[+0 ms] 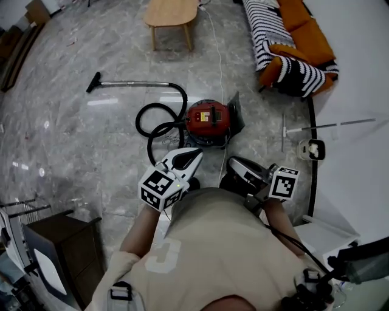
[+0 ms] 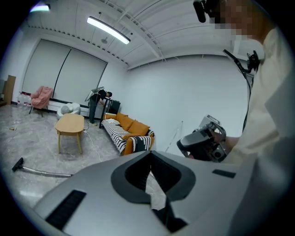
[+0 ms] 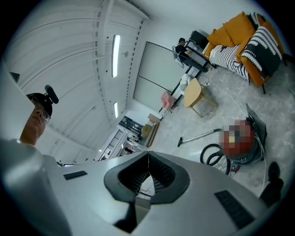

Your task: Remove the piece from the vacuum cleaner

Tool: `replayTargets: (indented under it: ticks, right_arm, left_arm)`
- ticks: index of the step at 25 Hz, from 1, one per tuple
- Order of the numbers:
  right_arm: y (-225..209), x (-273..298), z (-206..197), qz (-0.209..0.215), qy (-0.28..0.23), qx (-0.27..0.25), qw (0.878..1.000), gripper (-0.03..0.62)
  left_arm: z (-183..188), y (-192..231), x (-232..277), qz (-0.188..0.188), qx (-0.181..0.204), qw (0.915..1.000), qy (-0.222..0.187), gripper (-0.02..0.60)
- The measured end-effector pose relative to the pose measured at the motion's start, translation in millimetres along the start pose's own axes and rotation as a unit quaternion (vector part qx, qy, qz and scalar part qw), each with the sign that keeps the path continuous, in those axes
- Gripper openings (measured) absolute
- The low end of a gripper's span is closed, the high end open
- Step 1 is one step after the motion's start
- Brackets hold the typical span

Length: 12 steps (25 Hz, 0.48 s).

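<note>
The red canister vacuum cleaner [image 1: 208,119] stands on the marble floor just ahead of me. Its black hose [image 1: 159,115] loops left to a metal wand [image 1: 130,84] that ends in a black floor nozzle [image 1: 93,82]. My left gripper [image 1: 196,153] is held near my chest and points toward the canister, jaws shut and empty. My right gripper [image 1: 233,161] hangs beside it, also shut with nothing in it. The right gripper view shows the vacuum cleaner [image 3: 239,140] and hose [image 3: 213,154] off to the right. The wand [image 2: 44,172] lies at the lower left of the left gripper view.
A wooden coffee table [image 1: 172,13] stands beyond the vacuum, and an orange sofa with striped blankets [image 1: 292,36] is at the back right. A dark cabinet [image 1: 61,249] stands at my left. A long pole [image 1: 328,126] lies on the floor at the right.
</note>
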State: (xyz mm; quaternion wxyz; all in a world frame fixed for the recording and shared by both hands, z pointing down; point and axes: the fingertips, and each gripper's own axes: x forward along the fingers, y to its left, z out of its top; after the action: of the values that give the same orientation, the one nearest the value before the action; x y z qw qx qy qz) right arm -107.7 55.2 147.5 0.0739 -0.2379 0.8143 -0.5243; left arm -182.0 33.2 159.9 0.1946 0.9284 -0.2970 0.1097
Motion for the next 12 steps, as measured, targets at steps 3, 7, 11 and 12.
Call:
replayTargets:
  ticks: [3,7,11,12]
  right_arm:
    - [-24,-7,21,0.021,0.015,0.011,1.0,0.003]
    - [-48,-26,59,0.025,0.005,0.015,1.0,0.003]
    - [-91,-50,83,-0.004,0.016,0.016,1.0,0.003]
    - [-98,-53,83,-0.006,0.02,0.024,0.999,0.003]
  left_arm:
    - [-1,0,34,0.014,-0.002,0.9998,0.012,0.003]
    - [4,-2,75,0.027,-0.003,0.999,0.035,0.003]
    - [10,-11,132,0.014,0.004,0.9979,0.062,0.003]
    - [11,-12,140,0.014,0.008,0.9976,0.067,0.003]
